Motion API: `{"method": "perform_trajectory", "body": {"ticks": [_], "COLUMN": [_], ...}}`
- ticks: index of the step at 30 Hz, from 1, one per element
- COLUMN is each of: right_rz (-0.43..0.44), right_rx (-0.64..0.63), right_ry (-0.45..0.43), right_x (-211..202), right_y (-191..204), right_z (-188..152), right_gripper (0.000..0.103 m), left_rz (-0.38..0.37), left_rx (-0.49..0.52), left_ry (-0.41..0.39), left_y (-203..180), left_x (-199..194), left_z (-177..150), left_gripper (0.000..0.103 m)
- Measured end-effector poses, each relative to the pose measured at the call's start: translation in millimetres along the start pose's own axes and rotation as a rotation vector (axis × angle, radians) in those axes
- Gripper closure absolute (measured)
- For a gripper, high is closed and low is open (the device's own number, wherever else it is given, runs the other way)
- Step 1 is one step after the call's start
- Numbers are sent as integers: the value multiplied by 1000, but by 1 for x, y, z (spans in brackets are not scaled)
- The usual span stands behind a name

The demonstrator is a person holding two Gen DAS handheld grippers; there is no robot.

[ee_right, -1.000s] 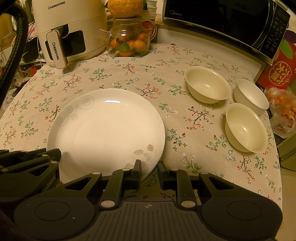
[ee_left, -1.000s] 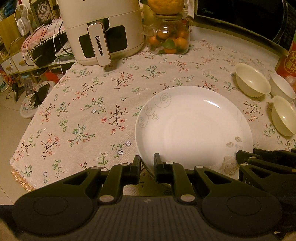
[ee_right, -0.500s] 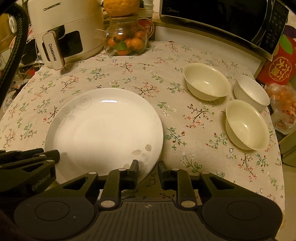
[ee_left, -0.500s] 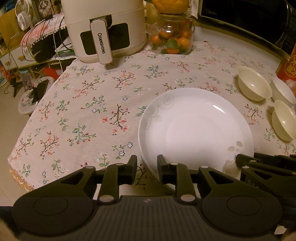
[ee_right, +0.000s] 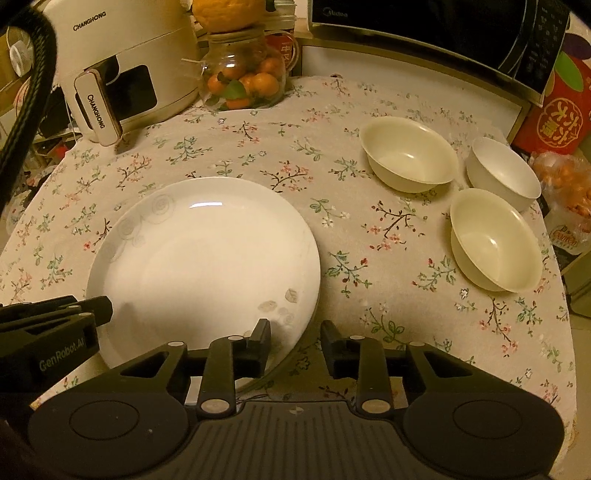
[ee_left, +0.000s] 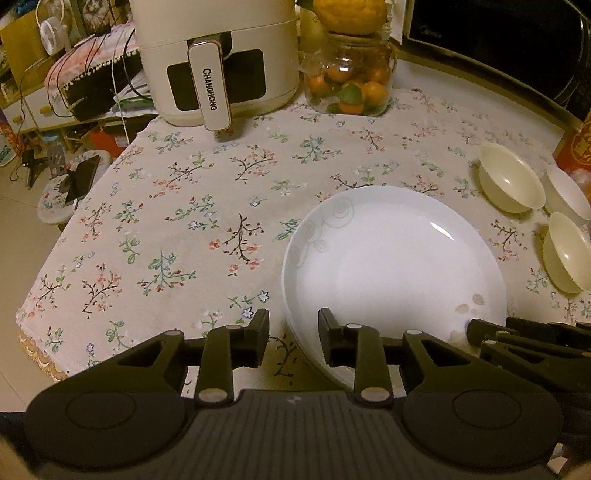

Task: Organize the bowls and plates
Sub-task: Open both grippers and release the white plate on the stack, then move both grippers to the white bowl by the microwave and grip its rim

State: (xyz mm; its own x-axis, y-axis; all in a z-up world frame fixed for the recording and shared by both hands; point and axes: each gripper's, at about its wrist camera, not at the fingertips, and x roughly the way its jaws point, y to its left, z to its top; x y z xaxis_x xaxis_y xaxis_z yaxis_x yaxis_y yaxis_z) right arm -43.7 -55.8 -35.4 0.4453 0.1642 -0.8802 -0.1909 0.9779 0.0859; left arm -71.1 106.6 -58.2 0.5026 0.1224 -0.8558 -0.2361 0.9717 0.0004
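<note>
**Floral worktop, plate between two parted sets of jaws**

Floral cloth covers the worktop, and at its near edge both tools stand with jaws released. The left gripper straddles the near left rim of the white plate: one finger over the cloth, the other over the plate's inside, neither pressing the rim. The right gripper does the same at the plate's near right rim, one finger above the leaf print, the other above the cloth. Each tool shows at the edge of the other's view.

The plate lies flat on the cloth, near the front edge. Well to its right three bowls sit upright in a close cluster: a cream bowl farthest back, a white bowl beside it, a second cream bowl nearest. At the back stand an air fryer, a glass jar of oranges and a microwave
</note>
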Motion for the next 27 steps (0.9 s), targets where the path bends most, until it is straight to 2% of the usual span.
{"method": "perform_trajectory", "body": {"ticks": [12,18,21,25,26,27], "right_rz": [51,88,117,109,98,90], "right_rx": [72,85,89,103,119,136], "right_ry": [-28,-40,-51,-78,-90,-98], "right_x": [-9,-17,-25,-36,-39,-42], "right_y": [-20,-32,-46,-74,-84,-94], "right_z": [8,12,21,34,38,40], "right_gripper": [75,68,55,24,22,19], "left_rz": [-6,-26,-49,-117,-126,-139], "left_rx": [15,14,-8,-27,-31,-37], "left_ry": [-45,-63,-95,-131,-136,-138], "left_y": [-10,-21,-24,-28,-29,-32], "left_x": [-8,-12,-16,-17,-17,-15], "left_z": [10,21,32,48,51,55], "left_gripper": [64,51,35,10,5,3]}}
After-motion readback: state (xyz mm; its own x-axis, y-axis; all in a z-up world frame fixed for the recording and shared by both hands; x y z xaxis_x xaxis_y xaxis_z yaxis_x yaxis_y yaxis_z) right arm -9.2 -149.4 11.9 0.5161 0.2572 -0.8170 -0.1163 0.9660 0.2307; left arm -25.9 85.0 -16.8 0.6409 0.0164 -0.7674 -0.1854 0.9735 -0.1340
